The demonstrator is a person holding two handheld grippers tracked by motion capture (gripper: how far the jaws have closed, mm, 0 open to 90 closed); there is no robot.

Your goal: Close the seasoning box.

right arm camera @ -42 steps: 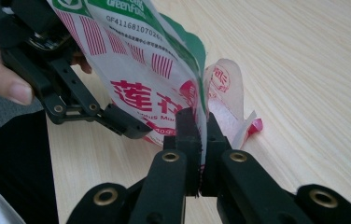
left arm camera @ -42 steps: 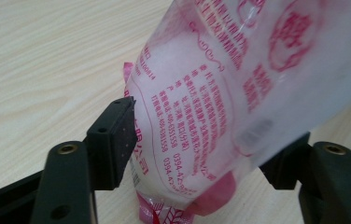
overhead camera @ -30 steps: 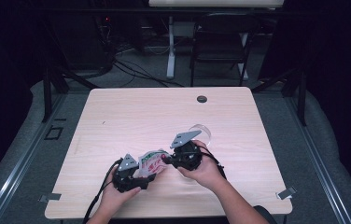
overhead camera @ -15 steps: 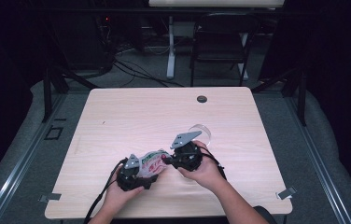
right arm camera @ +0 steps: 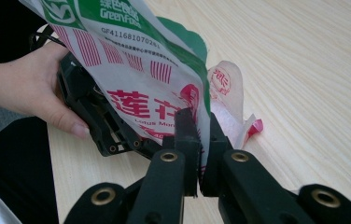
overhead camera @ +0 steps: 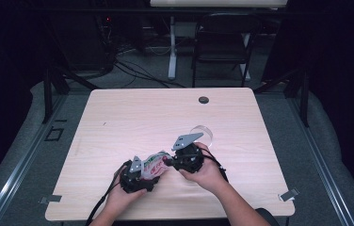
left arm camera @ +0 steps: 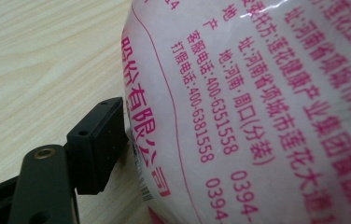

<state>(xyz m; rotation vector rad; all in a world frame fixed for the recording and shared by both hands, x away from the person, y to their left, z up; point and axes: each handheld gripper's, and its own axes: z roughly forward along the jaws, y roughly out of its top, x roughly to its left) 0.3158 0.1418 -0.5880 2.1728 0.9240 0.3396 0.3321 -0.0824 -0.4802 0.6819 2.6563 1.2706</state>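
Both grippers are squeezing the bag (overhead camera: 154,165): right gripper (right arm camera: 200,140) pinching its edge, left gripper (overhead camera: 140,175) clamping its body. Next, probably pulling it open.

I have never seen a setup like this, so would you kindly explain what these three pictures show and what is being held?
A person sits at a wooden table with hand-held tongs in each hand; no robot arm is involved. The high view looks down from above. The other two come from cameras riding on each tongs, looking along their black jaws. The left tongs and the right tongs both grip a white plastic pouch printed in pink and green. In the right gripper view the jaws are pinched shut on the pouch's edge. In the left gripper view one jaw presses its side. A clear round lid or dish lies behind the right hand.
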